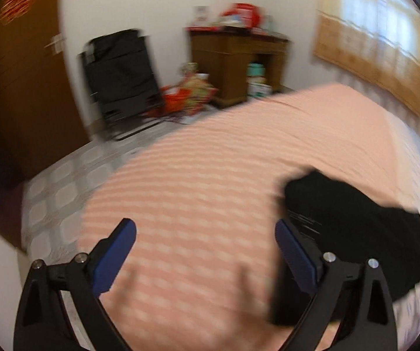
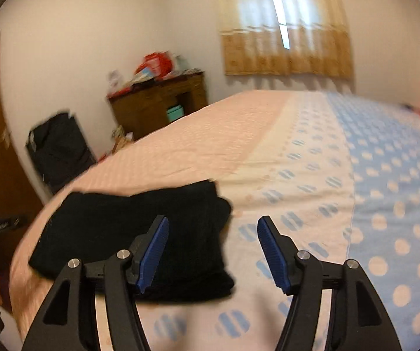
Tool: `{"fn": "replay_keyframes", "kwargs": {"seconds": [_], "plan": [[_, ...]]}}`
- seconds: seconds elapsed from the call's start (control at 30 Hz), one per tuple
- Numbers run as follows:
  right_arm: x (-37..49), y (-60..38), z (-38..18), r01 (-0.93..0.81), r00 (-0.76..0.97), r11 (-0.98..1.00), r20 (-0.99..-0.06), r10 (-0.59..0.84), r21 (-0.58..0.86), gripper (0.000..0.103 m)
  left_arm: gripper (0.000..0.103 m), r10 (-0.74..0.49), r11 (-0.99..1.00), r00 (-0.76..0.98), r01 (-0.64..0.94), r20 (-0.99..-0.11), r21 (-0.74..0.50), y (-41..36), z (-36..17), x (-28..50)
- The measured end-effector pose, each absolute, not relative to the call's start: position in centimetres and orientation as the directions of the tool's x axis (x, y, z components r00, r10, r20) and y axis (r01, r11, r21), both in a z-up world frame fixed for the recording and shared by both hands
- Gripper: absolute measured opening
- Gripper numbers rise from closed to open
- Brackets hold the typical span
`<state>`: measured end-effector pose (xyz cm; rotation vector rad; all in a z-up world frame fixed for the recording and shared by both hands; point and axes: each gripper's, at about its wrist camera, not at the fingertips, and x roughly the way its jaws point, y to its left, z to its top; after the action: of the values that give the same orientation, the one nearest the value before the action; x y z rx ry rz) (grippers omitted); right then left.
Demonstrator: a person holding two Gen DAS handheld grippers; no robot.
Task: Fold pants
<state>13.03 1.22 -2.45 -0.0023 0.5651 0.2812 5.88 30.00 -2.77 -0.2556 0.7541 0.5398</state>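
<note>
The black pants [image 2: 139, 234] lie folded in a compact bundle on the bed; they also show at the right in the left wrist view [image 1: 356, 228]. My left gripper [image 1: 205, 228] is open and empty above the pink bedspread [image 1: 210, 175], with the pants just right of its right finger. My right gripper [image 2: 213, 225] is open and empty, with its left finger over the bundle's right edge. Both views are blurred by motion.
The bed cover turns to a blue dotted pattern [image 2: 385, 190] on the right. A wooden desk [image 1: 236, 64] with clutter stands at the far wall, a black folding chair [image 1: 119, 84] and a door [image 1: 14, 87] at the left, a curtained window [image 2: 283, 29] behind.
</note>
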Motion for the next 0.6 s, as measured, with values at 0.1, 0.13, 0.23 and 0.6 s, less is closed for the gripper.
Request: {"fn": "replay_keyframes", "kwargs": {"seconds": [0.1, 0.13, 0.23, 0.6], "plan": [[11.3, 2.7, -2.2, -0.293, 0.777, 0.955, -0.569, 0.27, 0.053, 0.064, 0.098, 0.342, 0.878, 0.604, -0.479, -0.719, 0.016, 26.5, -2.9, 5.7], [10.4, 2.7, -2.1, -0.288, 0.763, 0.954, -0.583, 0.28, 0.082, 0.064, 0.098, 0.33, 0.893, 0.617, -0.449, -0.714, 0.025, 25.0, -3.1, 5.3], [8.6, 2.4, -2.4, -0.252, 0.734, 0.962, -0.626, 0.263, 0.107, 0.064, 0.099, 0.33, 0.909, 0.635, -0.414, -0.698, 0.053, 22.7, -2.8, 4.0], [2.9, 0.1, -4.9, -0.165, 0.712, 0.976, -0.667, 0.22, 0.146, 0.065, 0.1, 0.345, 0.924, 0.678, -0.366, -0.649, 0.108, 18.4, -2.1, -0.6]]}}
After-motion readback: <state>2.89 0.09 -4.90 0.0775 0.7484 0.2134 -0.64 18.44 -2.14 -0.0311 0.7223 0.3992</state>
